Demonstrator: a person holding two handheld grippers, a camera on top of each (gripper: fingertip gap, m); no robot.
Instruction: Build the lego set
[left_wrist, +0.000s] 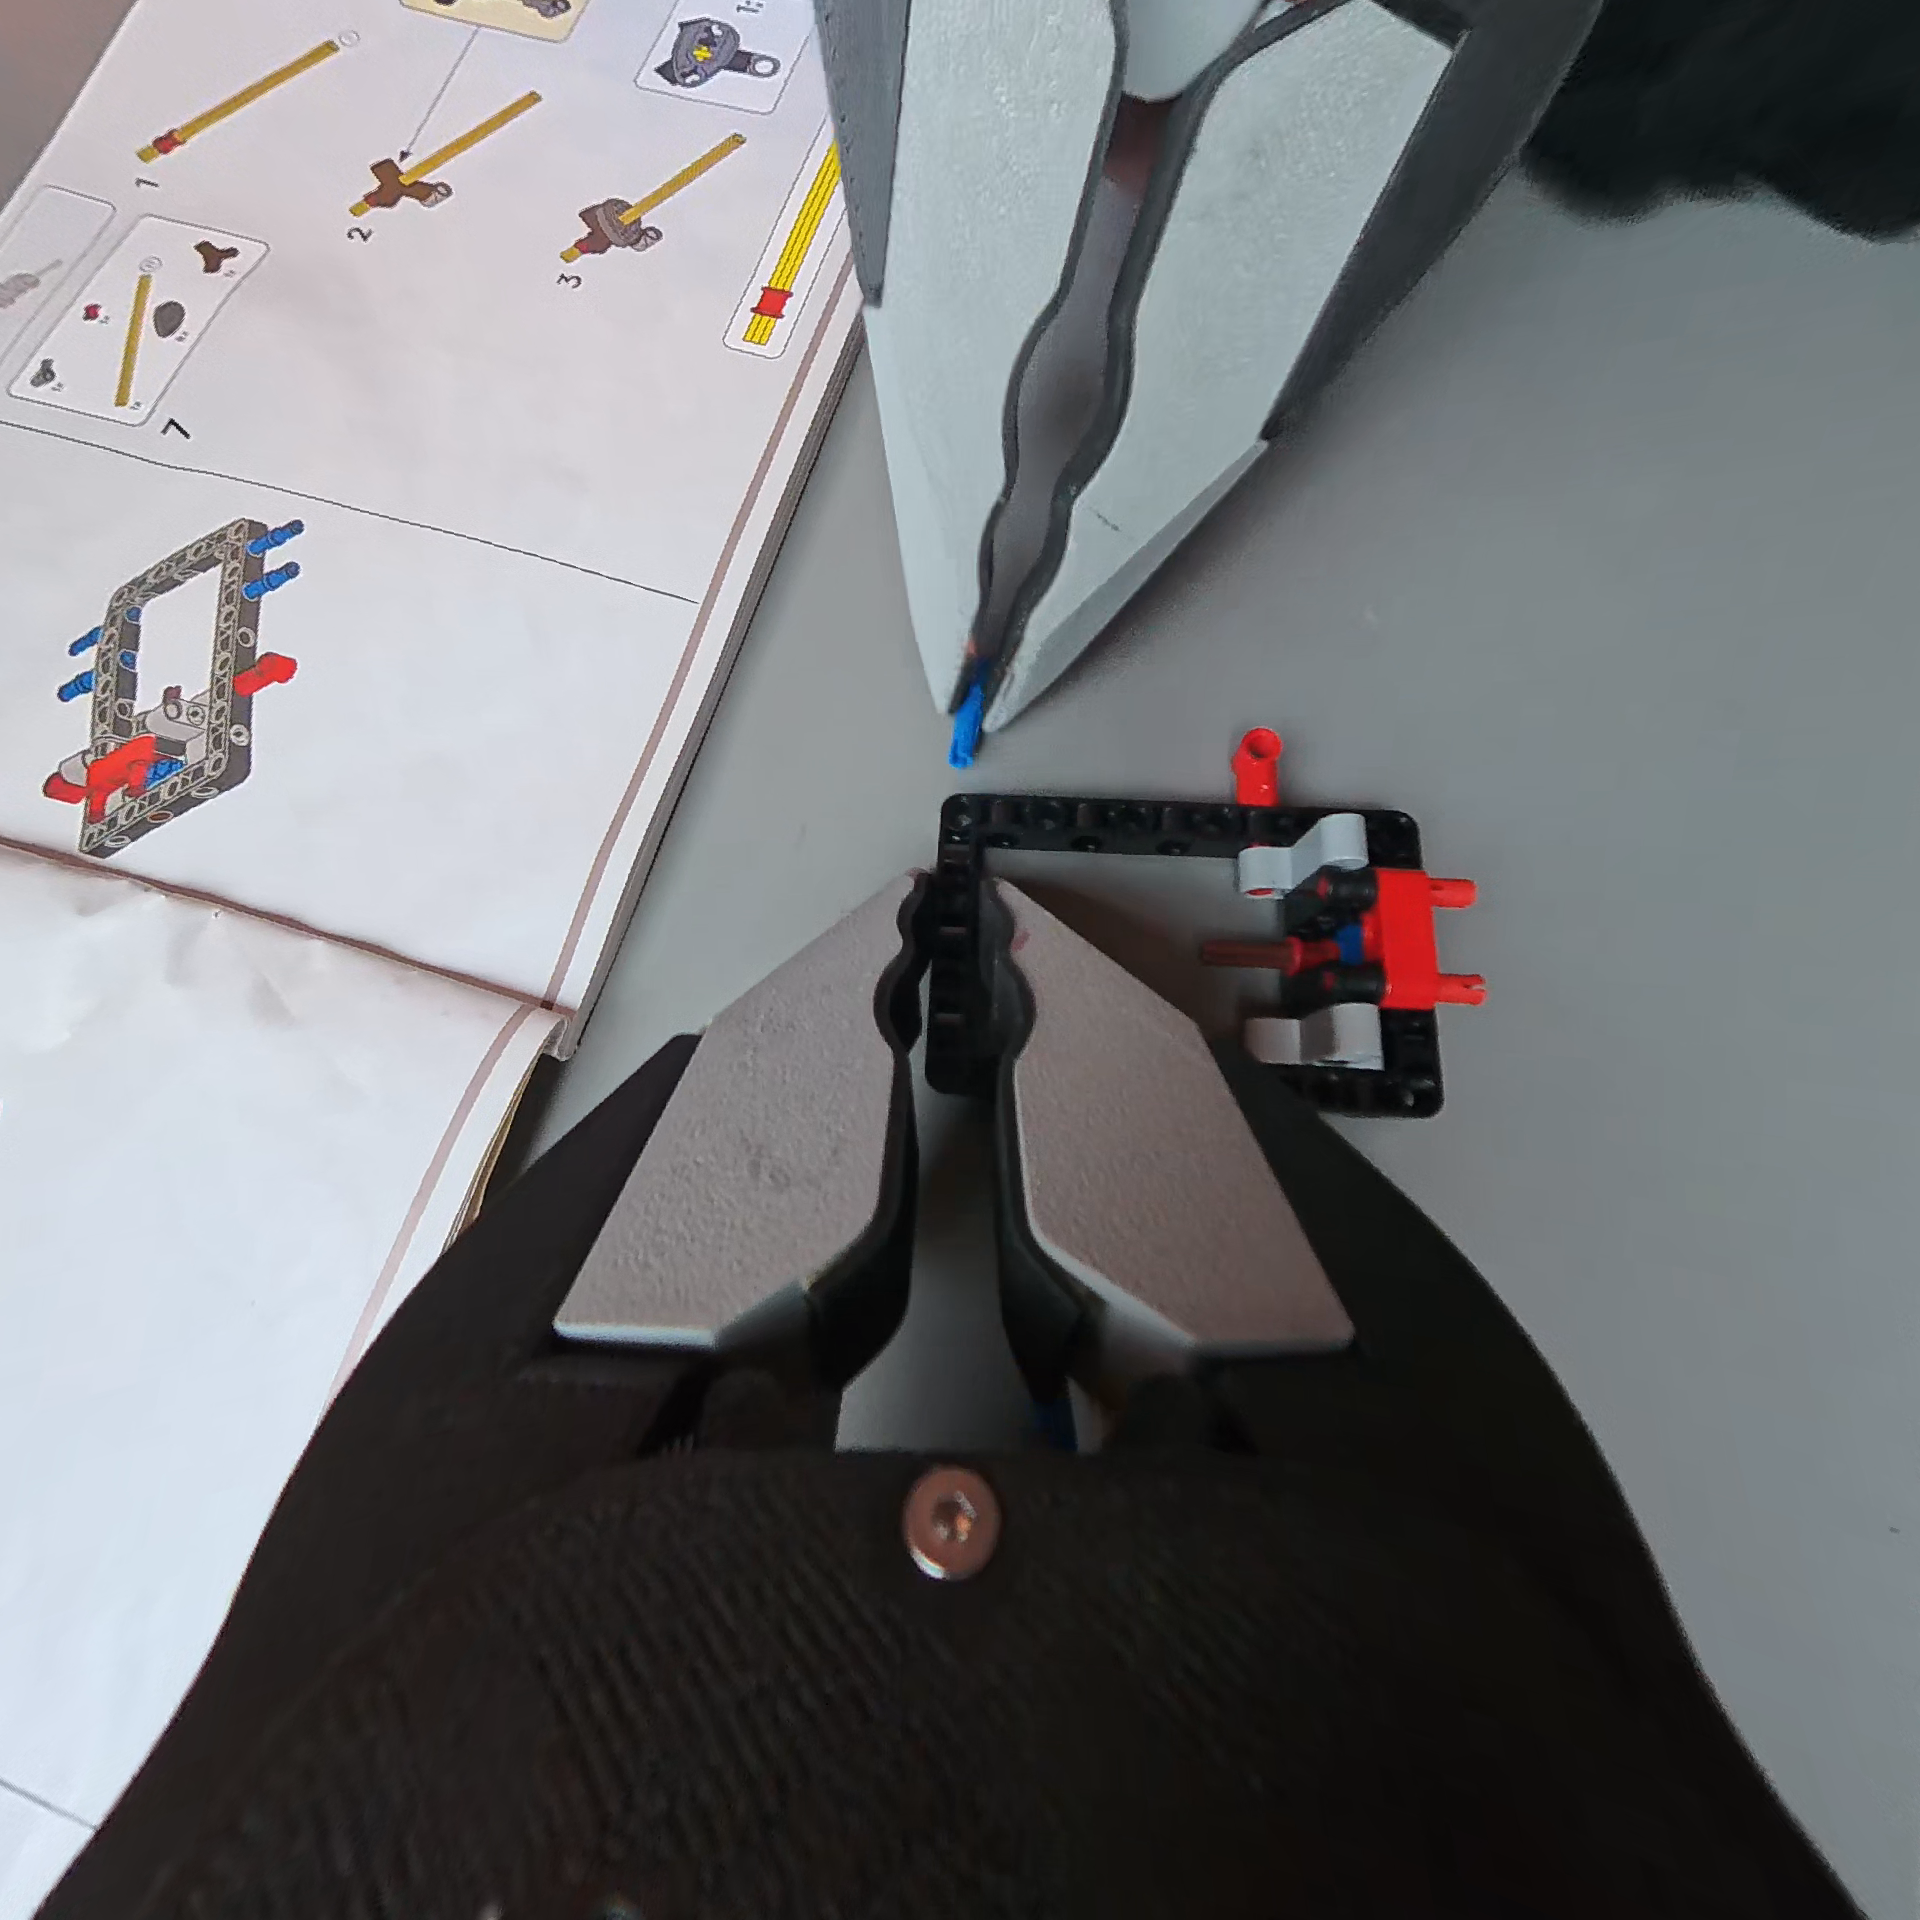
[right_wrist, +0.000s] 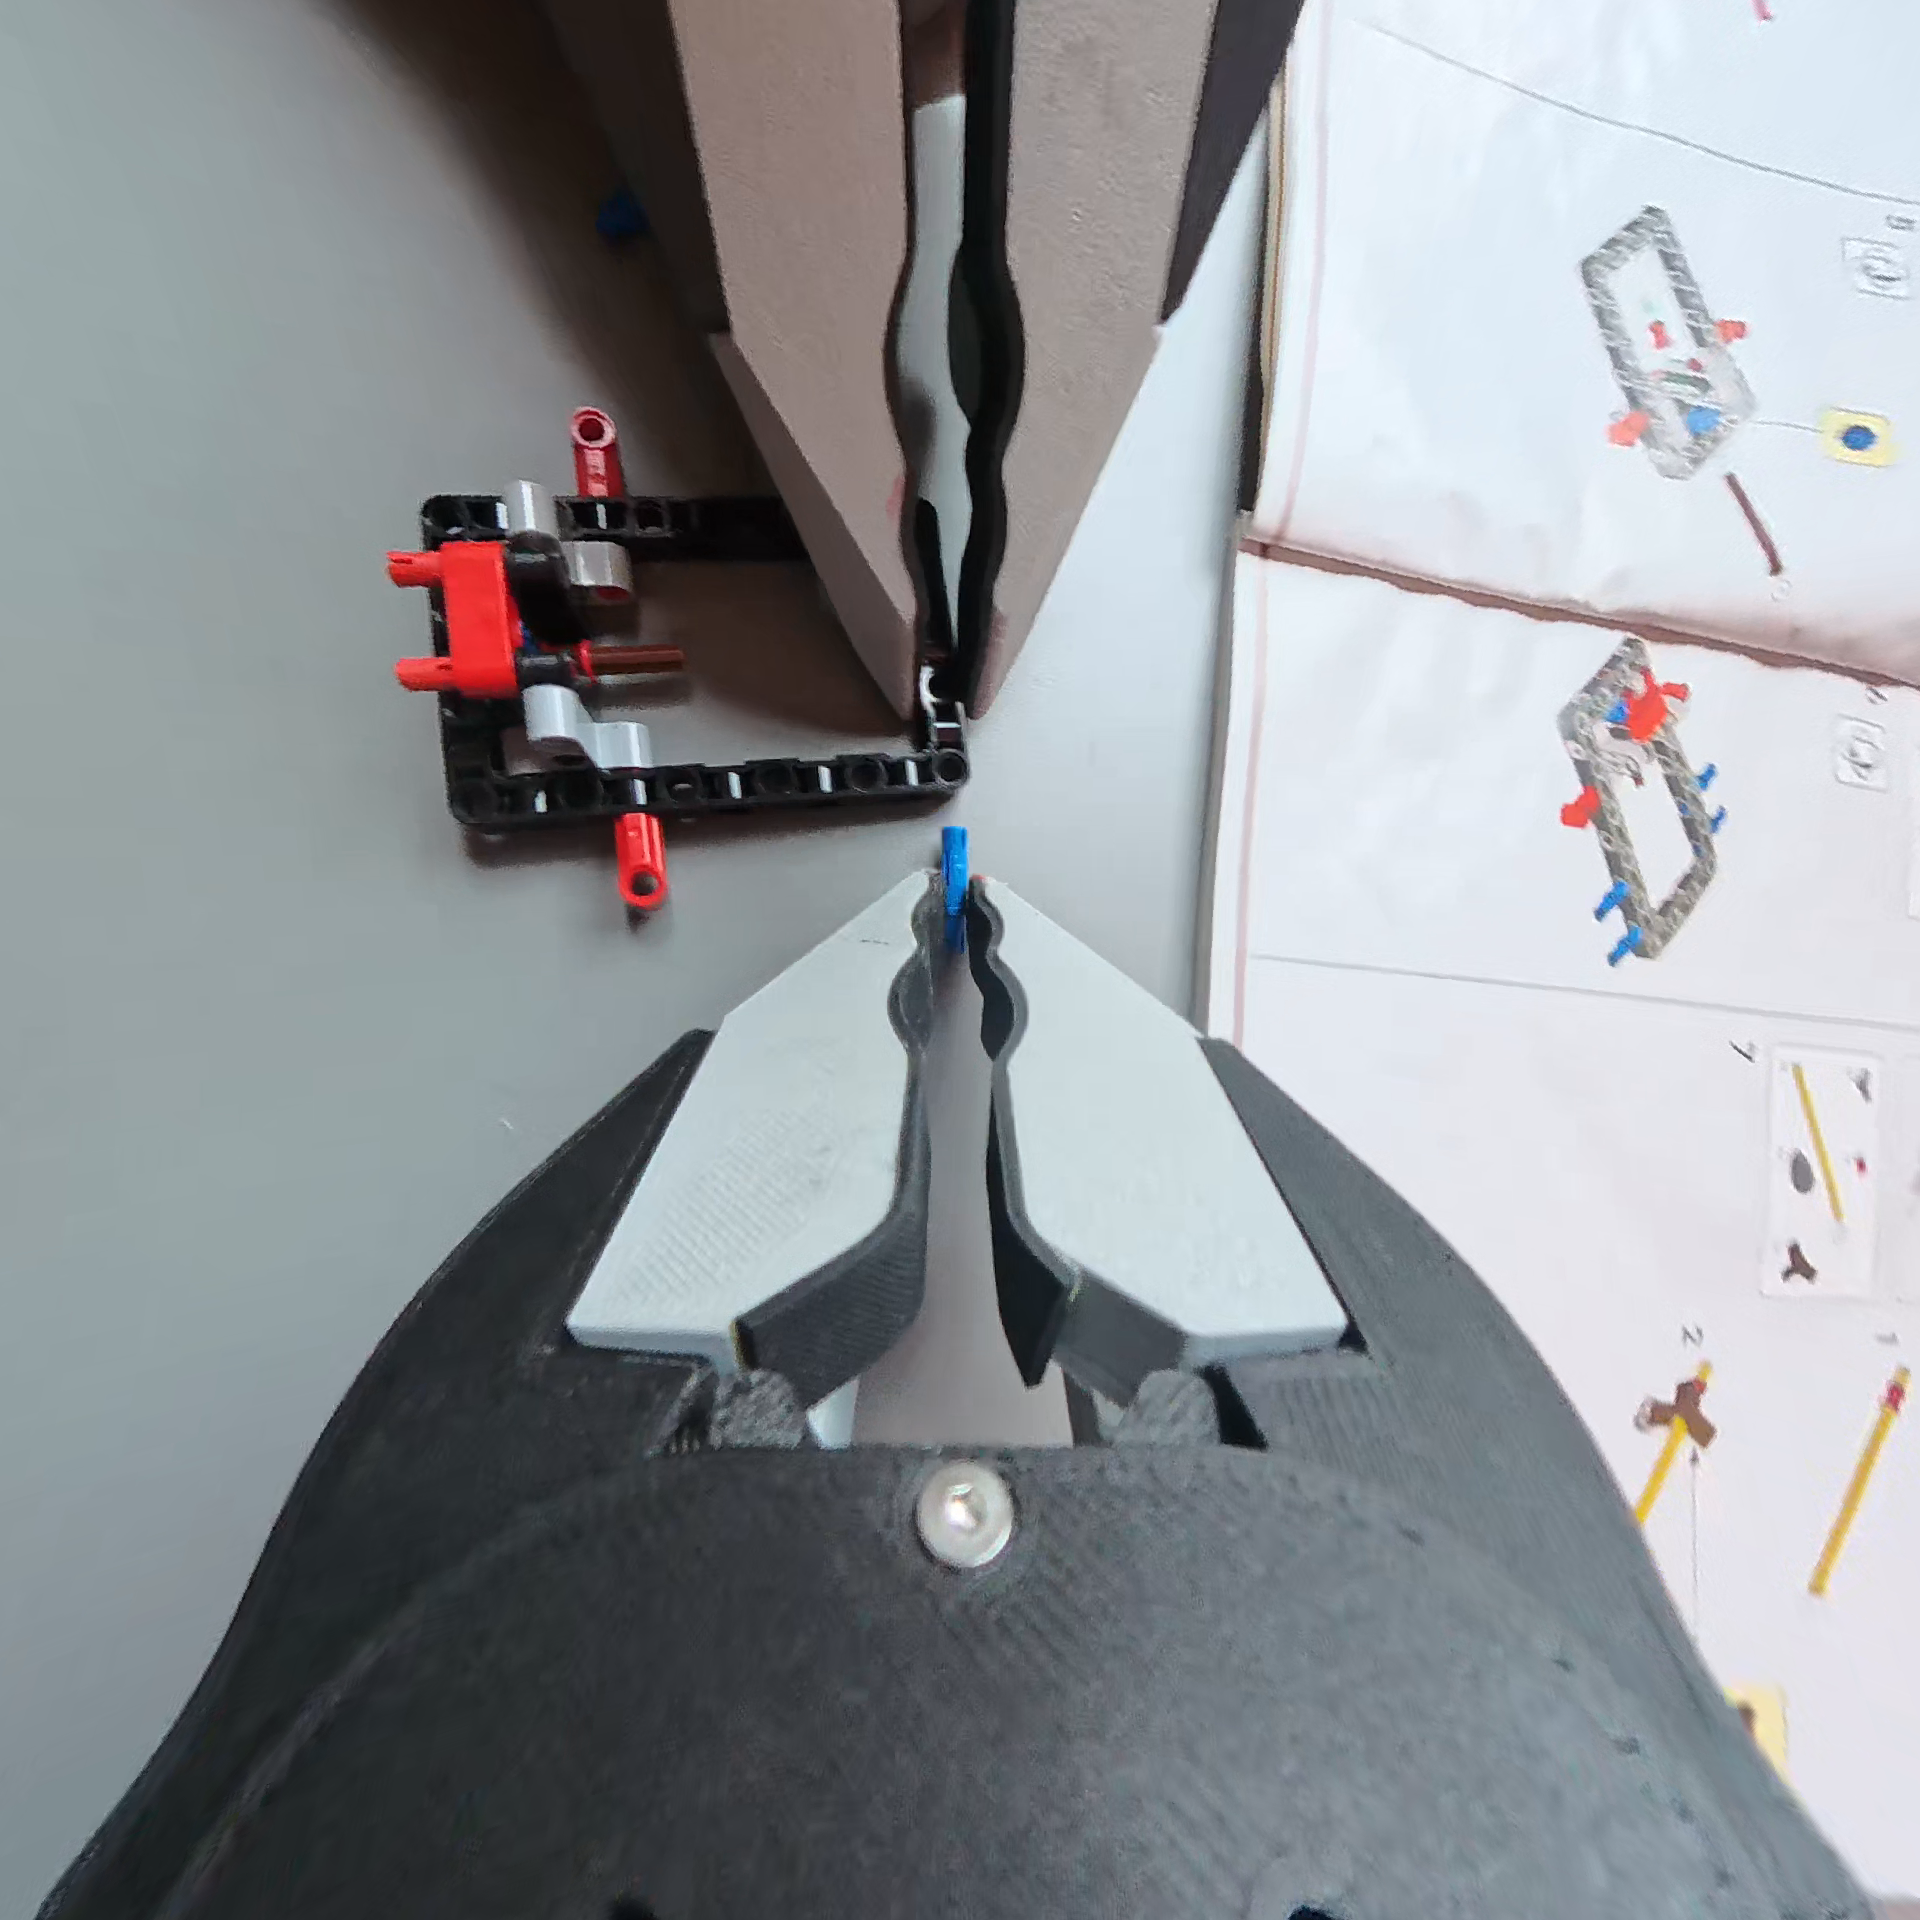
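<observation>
A black rectangular lego frame (left_wrist: 1122, 816) lies on the grey table, with red, grey and black parts clipped at one short end (left_wrist: 1371, 935). My left gripper (left_wrist: 956, 894) is shut on the frame's other short side, near a corner. My right gripper (right_wrist: 956, 894) is shut on a small blue pin (right_wrist: 954, 878), its tip just short of the frame's corner (right_wrist: 940, 769). The left wrist view shows the blue pin (left_wrist: 966, 727) and the right gripper (left_wrist: 977, 696) opposite. The right wrist view shows the left gripper (right_wrist: 951, 691) on the frame (right_wrist: 727, 779).
An open instruction booklet (left_wrist: 364, 623) lies beside the frame and also shows in the right wrist view (right_wrist: 1558, 727). Red pins (right_wrist: 636, 852) (right_wrist: 594, 452) stick out of the frame's long sides. A small blue part (right_wrist: 620, 216) lies beyond the frame. Left and right tips are no more than a few centimetres apart.
</observation>
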